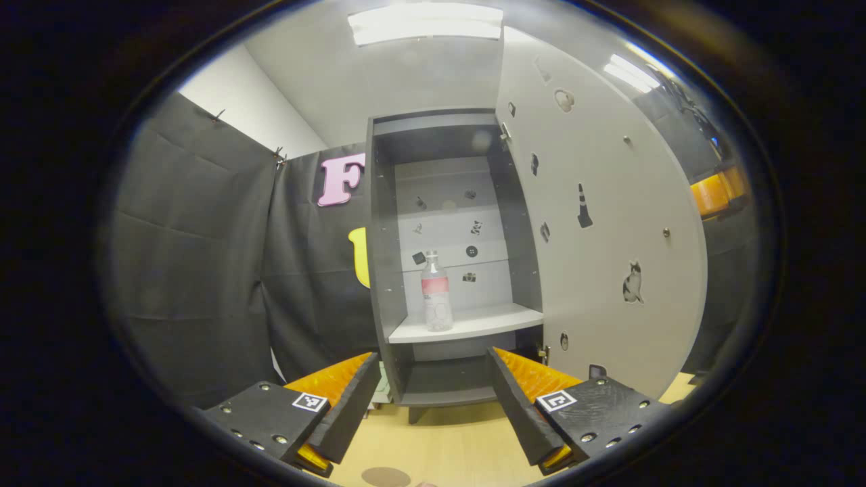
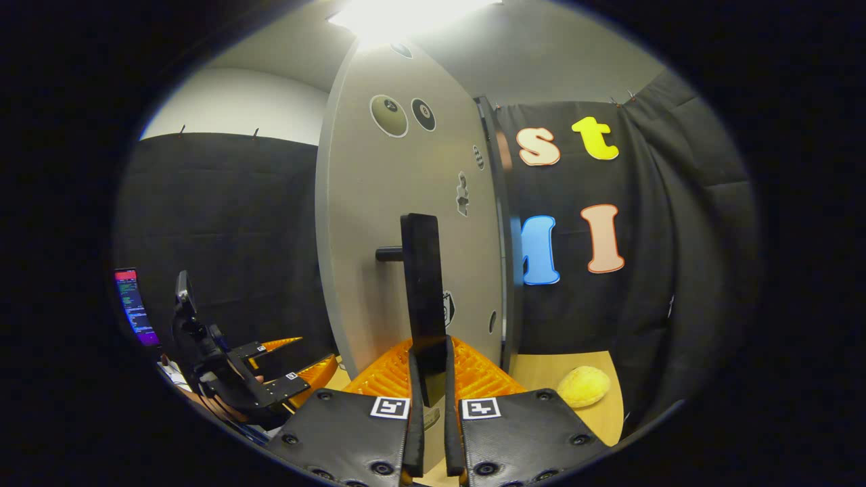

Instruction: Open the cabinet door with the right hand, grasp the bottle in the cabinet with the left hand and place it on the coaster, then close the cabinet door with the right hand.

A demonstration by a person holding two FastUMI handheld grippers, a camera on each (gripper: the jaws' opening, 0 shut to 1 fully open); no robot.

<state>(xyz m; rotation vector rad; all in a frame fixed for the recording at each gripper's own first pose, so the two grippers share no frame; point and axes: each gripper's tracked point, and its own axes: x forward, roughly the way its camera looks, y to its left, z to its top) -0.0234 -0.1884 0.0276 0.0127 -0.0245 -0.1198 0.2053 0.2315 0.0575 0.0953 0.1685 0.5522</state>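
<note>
In the left gripper view we see black cloth wall at far left, then the left tool (image 1: 433, 399) low in the middle, its two fingers spread wide with nothing between them. Between and beyond them stands the open cabinet (image 1: 380, 270). The bottle (image 1: 436, 292) stands upright on the cabinet's shelf (image 1: 487, 320), toward the shelf's left half, clear plastic with a band label, red above and pale below; we cannot read any writing on it. There is free shelf to its right and a small gap to the left wall. At the bottom edge a round brown coaster (image 1: 385, 477) lies on the wooden surface (image 1: 460, 446), just in front of the tool. To the right, the cabinet door (image 1: 609, 223) is swung wide open, carrying small stickers: a cat, a cone; no legible text.

In the right gripper view, the left tool (image 2: 291, 362) shows far left with a hand behind it. In the middle, the right tool (image 2: 429, 399) is closed on the black door handle (image 2: 421, 297), both fingers pressing its lower end. The door's outer face (image 2: 379, 223) bears billiard-ball stickers. At right a yellow rounded object (image 2: 582, 386) lies on the surface, apart from the door's edge.
</note>
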